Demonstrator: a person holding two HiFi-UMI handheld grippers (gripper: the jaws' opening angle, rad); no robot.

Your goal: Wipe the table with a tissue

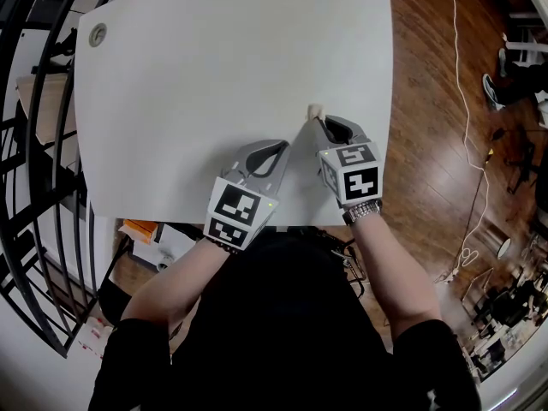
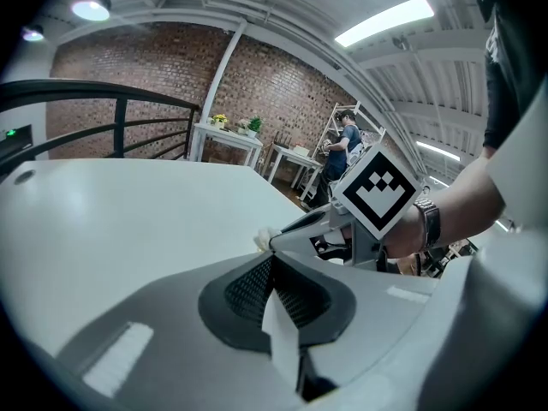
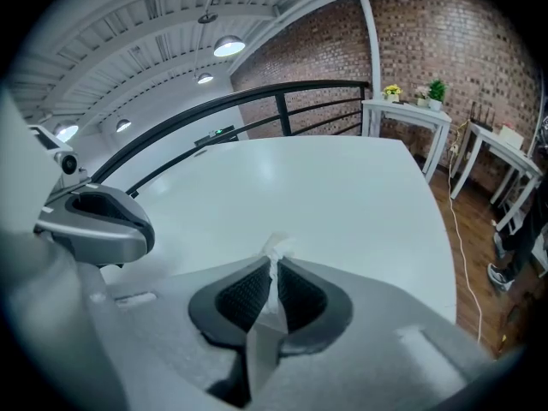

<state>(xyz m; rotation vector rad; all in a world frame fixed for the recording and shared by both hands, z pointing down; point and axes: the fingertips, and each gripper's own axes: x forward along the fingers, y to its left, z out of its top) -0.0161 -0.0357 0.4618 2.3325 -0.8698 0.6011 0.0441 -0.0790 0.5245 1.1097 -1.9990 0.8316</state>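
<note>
A small wad of white tissue sticks out of my right gripper, which is shut on it just above the white table near the front right. In the right gripper view the tissue pokes up between the closed jaws of the right gripper. My left gripper hovers beside it, a little nearer to me, shut with nothing in it. In the left gripper view, the left gripper shows a closed seam, with the tissue just beyond its tip.
A round cable grommet sits in the table's far left corner. A black curved railing runs along the left side. Wooden floor with a white cable lies to the right. A person stands by distant shelves.
</note>
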